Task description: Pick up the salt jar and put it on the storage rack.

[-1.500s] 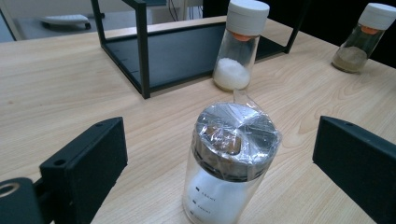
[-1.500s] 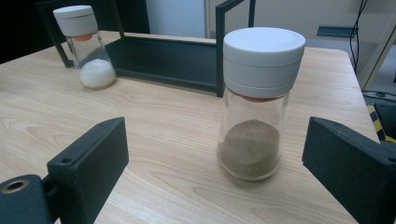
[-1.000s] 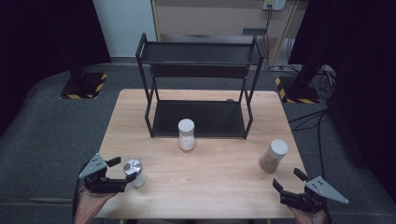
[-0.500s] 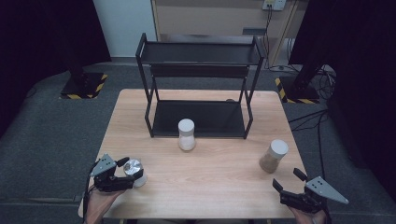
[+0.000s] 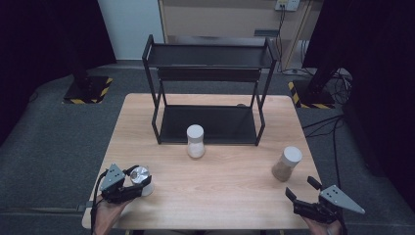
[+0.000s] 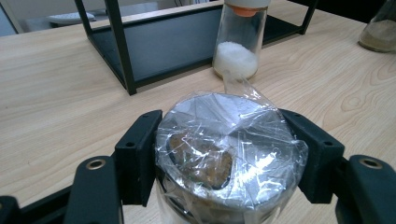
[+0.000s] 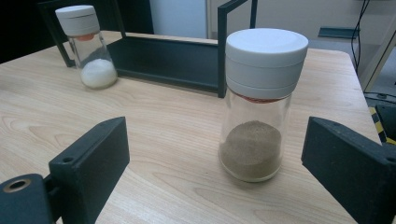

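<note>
- Gripping a film-wrapped jar point(image 6: 224, 154) at the table's near left corner, the left gripper point(image 5: 128, 187) has its two black jaws pressed against the jar's sides just below the silver lid; the jaws have just been closing, and the jar sits between them with the pads on its wrapping
- Seen along the left gripper view, the clear film is crumpled over the lid and a brown filling shows through it; a twist of film sticks up at the far edge
- In the high view the person's left hand point(image 5: 105, 215) comes in from the bottom edge, and the jar stands upright on the wooden table point(image 5: 230, 196)
- The right gripper point(image 5: 306, 193) rests at the near right corner with its jaws spread wide and nothing between the pads; a white-capped jar of brown powder point(image 7: 257, 116) stands upright just ahead of it, apart from both jaws
- A second white-capped jar with white grains point(image 5: 195, 141) stands near the table's middle, just in front of the black two-tier rack point(image 5: 208, 58); the rack sits at the far side of the table, and both its shelves look bare
</note>
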Tool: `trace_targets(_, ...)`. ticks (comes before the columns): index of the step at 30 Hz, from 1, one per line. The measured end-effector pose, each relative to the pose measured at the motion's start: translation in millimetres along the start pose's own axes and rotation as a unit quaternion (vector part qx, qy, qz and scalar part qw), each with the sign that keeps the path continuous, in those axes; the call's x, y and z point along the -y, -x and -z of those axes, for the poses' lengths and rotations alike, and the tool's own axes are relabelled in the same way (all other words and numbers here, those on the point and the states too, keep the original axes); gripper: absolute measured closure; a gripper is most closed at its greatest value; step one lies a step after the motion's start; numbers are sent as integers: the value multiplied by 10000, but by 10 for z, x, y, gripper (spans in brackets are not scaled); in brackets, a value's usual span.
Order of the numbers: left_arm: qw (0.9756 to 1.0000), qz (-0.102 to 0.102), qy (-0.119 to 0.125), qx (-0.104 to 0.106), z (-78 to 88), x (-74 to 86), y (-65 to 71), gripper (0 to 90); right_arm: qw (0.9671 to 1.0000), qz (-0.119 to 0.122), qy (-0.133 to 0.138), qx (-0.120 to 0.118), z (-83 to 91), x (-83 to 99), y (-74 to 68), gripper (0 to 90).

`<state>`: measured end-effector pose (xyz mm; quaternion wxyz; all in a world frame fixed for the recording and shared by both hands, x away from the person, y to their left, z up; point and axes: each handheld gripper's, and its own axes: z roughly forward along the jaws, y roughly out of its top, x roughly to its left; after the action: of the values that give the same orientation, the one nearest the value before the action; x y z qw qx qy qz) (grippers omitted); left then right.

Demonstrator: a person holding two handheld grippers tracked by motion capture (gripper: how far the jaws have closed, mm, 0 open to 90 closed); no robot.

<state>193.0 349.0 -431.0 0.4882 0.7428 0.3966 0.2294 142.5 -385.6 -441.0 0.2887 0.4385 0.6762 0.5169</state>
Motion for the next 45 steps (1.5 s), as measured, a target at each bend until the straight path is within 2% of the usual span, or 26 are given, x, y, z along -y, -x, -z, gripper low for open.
trace_targets(8, 10000, -9, -21, 25, -81, -95, 29, 333, 10000, -1, 3, -2, 0, 1, 1, 77)
trace_targets(17, 10000, 45, 41, 37, -217, -287, 59, 333, 10000, -1, 15, -16, 0, 5, 5, 77)
trace_targets(24, 9999, 156, 72, 18, -386, -490, 27, 333, 10000, -8, 17, -20, 1, 6, 7, 77)
trace_targets(30, 9998, 175, 120, 2, -528, -625, 12, 333, 10000, -11, 20, -22, 1, 8, 10, 77)
trace_targets(35, 9999, 57, 107, -118, -718, -817, 29, 333, 10000, -23, 32, -28, 3, 12, 13, 77)
trace_targets(45, 9992, 98, 95, -383, -1009, -986, 22, 333, 10000, -32, 37, -39, 3, 16, 20, 77)
